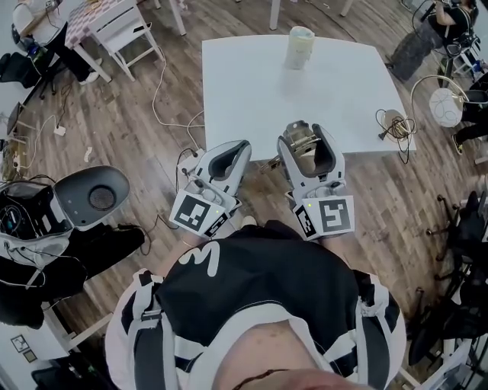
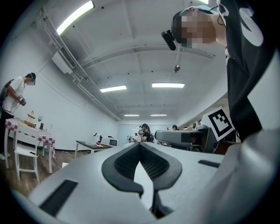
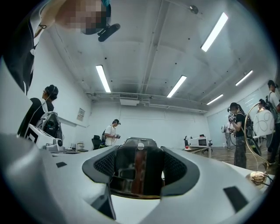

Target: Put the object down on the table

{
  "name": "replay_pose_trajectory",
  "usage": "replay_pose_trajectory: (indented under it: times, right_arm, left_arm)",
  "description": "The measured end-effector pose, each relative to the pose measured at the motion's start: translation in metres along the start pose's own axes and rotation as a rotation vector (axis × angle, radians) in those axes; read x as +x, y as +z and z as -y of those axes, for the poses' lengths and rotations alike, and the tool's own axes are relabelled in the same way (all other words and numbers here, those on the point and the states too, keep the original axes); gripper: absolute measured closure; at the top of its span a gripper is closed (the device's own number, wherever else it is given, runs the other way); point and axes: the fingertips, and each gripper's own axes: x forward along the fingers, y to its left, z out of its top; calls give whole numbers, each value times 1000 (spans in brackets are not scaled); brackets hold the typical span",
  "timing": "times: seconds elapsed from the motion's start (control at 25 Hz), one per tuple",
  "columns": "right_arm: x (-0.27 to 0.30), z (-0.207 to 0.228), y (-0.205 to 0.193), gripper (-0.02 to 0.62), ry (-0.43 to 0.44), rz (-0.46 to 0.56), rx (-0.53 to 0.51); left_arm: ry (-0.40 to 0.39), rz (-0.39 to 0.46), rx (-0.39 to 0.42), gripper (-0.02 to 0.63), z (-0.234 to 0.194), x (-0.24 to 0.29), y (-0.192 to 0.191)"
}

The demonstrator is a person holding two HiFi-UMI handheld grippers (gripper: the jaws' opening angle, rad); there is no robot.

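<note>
White table (image 1: 252, 84) ahead | right tongs (image 1: 307, 137) clamp metal object (image 3: 138, 170) between jaws | left tongs (image 2: 140, 146) closed

Wood floor (image 1: 114, 137): white cable (image 1: 160, 99) trailing loose. White chair (image 1: 126, 34) beside checked-cloth table (image 1: 90, 21), far left. Grey housing (image 1: 95, 196) with dark round recess, near left, next to black gear (image 1: 27, 217). Pale jar (image 1: 300, 47), upright. Coiled cord (image 1: 394, 124); white fan (image 1: 444, 107) just beyond. Ceiling strip lights (image 2: 113, 89), lit. Microwave (image 3: 200, 141) on far bench. Person (image 3: 111, 133) standing near back wall.
</note>
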Motion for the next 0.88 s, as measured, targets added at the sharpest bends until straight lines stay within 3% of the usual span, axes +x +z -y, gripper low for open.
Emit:
replay_pose_trajectory:
  times: [0.56, 0.88]
  right_arm:
    - [2, 14, -6, 287, -45, -17, 13]
    - [33, 26, -13, 287, -14, -19, 13]
  left_arm:
    - [-35, -34, 11, 601, -10, 14, -7]
    - [7, -14, 5, 601, -35, 33, -8]
